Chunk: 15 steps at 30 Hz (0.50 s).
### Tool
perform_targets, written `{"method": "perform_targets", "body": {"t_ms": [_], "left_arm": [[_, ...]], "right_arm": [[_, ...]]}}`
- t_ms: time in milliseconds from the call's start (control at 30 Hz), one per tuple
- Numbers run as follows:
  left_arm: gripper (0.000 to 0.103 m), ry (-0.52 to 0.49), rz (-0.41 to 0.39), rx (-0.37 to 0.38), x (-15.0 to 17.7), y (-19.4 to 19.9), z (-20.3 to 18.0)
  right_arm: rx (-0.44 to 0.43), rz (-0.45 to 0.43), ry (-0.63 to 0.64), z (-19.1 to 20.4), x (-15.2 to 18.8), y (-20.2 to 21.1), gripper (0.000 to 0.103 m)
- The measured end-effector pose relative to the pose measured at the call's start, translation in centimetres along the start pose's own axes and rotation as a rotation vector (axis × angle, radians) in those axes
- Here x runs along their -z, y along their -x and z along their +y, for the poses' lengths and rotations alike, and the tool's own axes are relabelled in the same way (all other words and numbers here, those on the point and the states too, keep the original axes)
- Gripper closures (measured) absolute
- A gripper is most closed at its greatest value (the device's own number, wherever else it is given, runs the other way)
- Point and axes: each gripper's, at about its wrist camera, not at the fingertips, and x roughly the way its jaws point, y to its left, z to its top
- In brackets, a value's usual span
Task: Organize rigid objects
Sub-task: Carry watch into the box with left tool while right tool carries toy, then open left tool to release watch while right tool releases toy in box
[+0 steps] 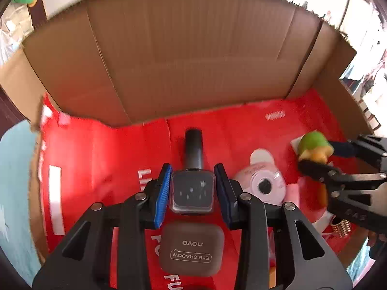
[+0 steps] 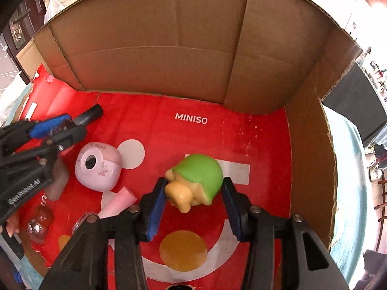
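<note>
Holding a nail polish bottle [image 1: 192, 191] clamped in my left gripper [image 1: 192, 188], I have it just above the box's [image 1: 169, 60] red floor, over a brown eyeshadow case [image 1: 192, 251]. Right of it lies a pink camera [image 2: 96, 166]. My right gripper [image 2: 193, 191] pinches a green-capped toy [image 2: 197, 178] low over the floor.

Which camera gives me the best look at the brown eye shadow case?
The left wrist view. The brown eye shadow case lies flat on the red liner, right below the left gripper, with its lid lettering readable. In the right wrist view the left gripper covers most of it; only a brownish edge shows.
</note>
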Motion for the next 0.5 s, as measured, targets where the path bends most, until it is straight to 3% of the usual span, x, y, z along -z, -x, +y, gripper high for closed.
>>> {"method": "perform_targets", "body": {"t_ms": [500], "left_arm": [[0.069, 0.006, 0.012, -0.014, -0.81, -0.69, -0.73]], "right_arm": [[0.009, 0.016, 0.004, -0.08, -0.39, -0.46, 0.054]]}}
